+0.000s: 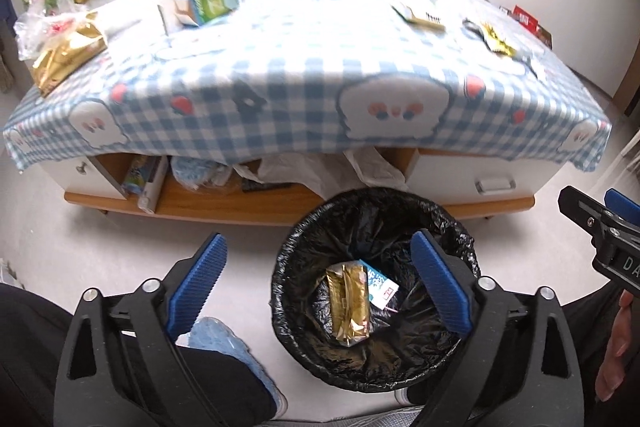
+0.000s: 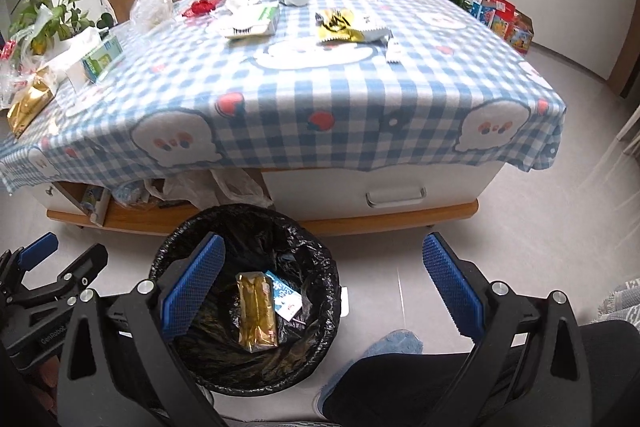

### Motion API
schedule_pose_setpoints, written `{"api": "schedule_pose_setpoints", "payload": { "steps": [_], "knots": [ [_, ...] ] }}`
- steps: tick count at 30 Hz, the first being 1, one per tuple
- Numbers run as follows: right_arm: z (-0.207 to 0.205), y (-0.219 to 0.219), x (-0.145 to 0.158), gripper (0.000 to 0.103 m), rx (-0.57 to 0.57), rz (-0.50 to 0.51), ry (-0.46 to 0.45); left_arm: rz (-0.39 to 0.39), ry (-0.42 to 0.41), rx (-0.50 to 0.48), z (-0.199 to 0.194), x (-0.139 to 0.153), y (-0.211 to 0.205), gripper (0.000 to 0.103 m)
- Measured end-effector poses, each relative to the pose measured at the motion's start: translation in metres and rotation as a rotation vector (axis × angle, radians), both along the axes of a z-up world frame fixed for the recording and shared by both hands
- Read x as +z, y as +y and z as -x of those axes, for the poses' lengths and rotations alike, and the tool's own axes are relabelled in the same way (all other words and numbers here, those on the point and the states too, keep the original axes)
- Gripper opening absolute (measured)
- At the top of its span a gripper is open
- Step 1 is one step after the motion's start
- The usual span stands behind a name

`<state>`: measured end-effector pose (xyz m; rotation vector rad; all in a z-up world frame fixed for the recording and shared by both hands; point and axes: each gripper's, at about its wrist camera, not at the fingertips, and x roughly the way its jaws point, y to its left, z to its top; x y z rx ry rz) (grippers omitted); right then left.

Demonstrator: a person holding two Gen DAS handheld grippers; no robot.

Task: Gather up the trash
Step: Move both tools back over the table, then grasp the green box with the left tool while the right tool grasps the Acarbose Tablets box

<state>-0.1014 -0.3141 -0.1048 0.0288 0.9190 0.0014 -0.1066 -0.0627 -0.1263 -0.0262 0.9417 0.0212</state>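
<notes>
**Gold pack sits in the bin**

Left gripper (image 1: 320, 279) spread wide, nothing in it. Right gripper (image 2: 326, 279) is wide open and empty too. Gold pack (image 1: 349, 301) lies in the black-lined bin (image 1: 376, 211), 6 o'clock from the counter (image 1: 304, 67).

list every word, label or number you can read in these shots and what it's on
"GenRobo", cut off at the picture's edge: on the left gripper, its black body, seen in the right wrist view.
"DA", cut off at the edge: on the right gripper, its body, in the left wrist view.
Print on the blue and white packet in the bin: too blurred.
Print on the green box and yellow wrapper on the table: too blurred.
</notes>
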Motion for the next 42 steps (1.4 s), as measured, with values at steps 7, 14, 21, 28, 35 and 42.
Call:
{"api": "schedule_pose_setpoints", "payload": {
  "steps": [7,14,21,28,35,42],
  "knots": [
    [-0.001,0.016,0.032,0.095,0.059,0.011,-0.052,0.038,-0.031,0.006,-0.001,0.032,0.019,0.097],
    [-0.018,0.02,0.055,0.095,0.062,-0.017,-0.084,0.059,-0.033,0.019,-0.018,0.052,0.039,0.097],
    [-0.049,0.035,0.051,0.095,0.095,-0.006,-0.064,0.042,-0.039,0.06,-0.064,0.057,0.077,0.097],
    [-0.085,0.053,0.048,0.095,0.127,-0.001,-0.071,0.058,-0.038,0.115,-0.118,0.057,0.118,0.097],
    [-0.133,0.075,0.055,0.095,0.161,-0.006,-0.087,0.059,-0.038,0.13,-0.177,0.06,0.135,0.097],
    [-0.189,0.093,0.046,0.095,0.155,0.01,-0.057,0.03,-0.032,0.15,-0.236,0.066,0.14,0.097]
  ]
}}
